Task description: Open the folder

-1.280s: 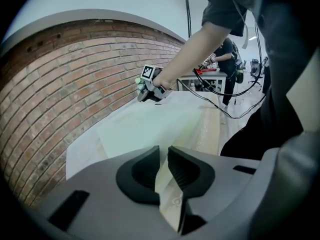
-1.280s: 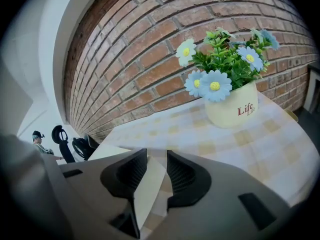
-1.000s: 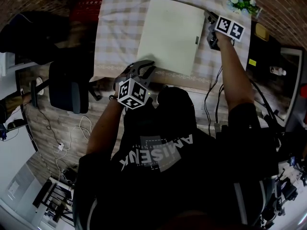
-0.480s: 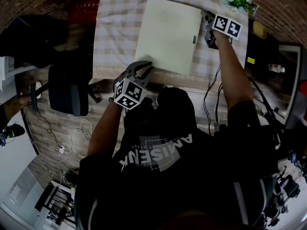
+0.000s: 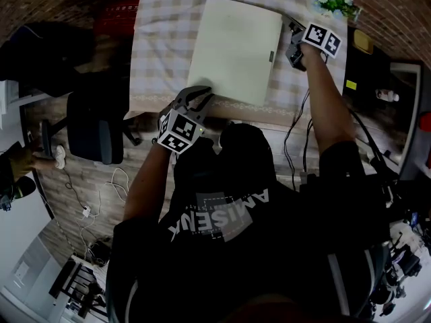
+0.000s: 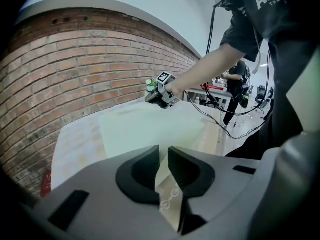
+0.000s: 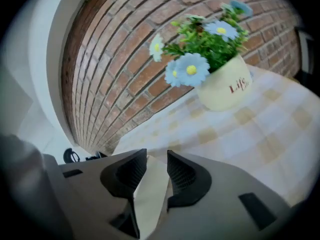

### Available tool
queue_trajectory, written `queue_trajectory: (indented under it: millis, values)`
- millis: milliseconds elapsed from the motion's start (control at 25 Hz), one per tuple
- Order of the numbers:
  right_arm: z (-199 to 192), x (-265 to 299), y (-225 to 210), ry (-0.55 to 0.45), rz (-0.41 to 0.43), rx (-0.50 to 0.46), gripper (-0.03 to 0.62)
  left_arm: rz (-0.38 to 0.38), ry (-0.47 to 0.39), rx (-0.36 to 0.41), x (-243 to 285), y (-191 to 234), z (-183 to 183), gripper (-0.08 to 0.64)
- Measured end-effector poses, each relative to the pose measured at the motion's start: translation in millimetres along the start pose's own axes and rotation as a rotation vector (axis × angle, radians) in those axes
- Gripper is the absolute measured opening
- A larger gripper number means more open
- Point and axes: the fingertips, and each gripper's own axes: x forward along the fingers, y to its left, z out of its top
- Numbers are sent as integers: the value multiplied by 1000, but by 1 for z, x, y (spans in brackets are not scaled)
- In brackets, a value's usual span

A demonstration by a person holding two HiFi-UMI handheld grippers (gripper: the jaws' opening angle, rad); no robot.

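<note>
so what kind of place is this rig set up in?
Probably a lab or office workspace dressed up like a home: a brick wall behind a checked tablecloth and flower pot, but an office chair beside it and loose cables on the floor.

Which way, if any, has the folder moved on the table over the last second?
No. The folder sits the same against the checked tablecloth and the flower pot; the whole head view just shifted slightly left together.

Counter [image 5: 296, 94] draped in a checked cloth [image 5: 165, 39]
A pale folder [image 5: 236, 46] lies flat and closed mid-cloth; a flower pot [image 5: 335, 1] stands at the far right corner
</note>
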Motion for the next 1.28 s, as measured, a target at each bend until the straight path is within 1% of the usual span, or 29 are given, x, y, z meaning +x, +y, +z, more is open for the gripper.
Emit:
queue_trajectory:
  millis: [40, 80, 200, 320, 440, 480, 520, 560, 680, 720, 880, 960, 1080, 1160, 1280]
  values:
    - [-1, 0, -1, -9, 18, 32, 158, 0, 2, -1, 1, 0, -1, 63]
    - [-1, 0, -1, -14, 26, 40, 158, -1, 2, -4, 1, 0, -3, 63]
    - [-1, 0, -1, -10, 18, 0, 157, -6, -7, -24, 1, 0, -4, 63]
    - [-3, 1, 0, -1, 23, 4, 163, 11, -55, -65, -9, 12, 7, 57]
    - [-2, 1, 0, -3, 11, -11, 161, 19, -55, -52, -18, 19, 12, 44]
    - [-1, 1, 0, -3, 3, -25, 158, 15, -58, -54, -21, 19, 13, 44]
    - [-1, 1, 0, -2, -4, -38, 158, 16, -66, -74, -24, 21, 12, 44]
    - [-1, 1, 0, 0, -9, -47, 158, 22, -79, -113, -27, 23, 10, 46]
    - [-2, 2, 2, 7, -26, -63, 158, 55, -143, -275, -37, 36, 2, 47]
    - [-1, 2, 2, 9, -36, -77, 158, 66, -162, -317, -40, 40, 1, 48]
    - [1, 2, 5, 19, -90, -173, 158, 112, -193, -414, -51, 55, -7, 48]
    - [3, 1, 5, 19, -117, -228, 156, 141, -212, -487, -57, 64, -12, 48]
    - [2, 0, 8, 19, -136, -254, 147, 196, -241, -586, -71, 78, -22, 46]
    - [1, 1, 9, 25, -146, -268, 147, 239, -245, -627, -79, 86, -30, 43]
    - [1, 1, 9, 31, -167, -300, 140, 325, -247, -708, -88, 101, -48, 31]
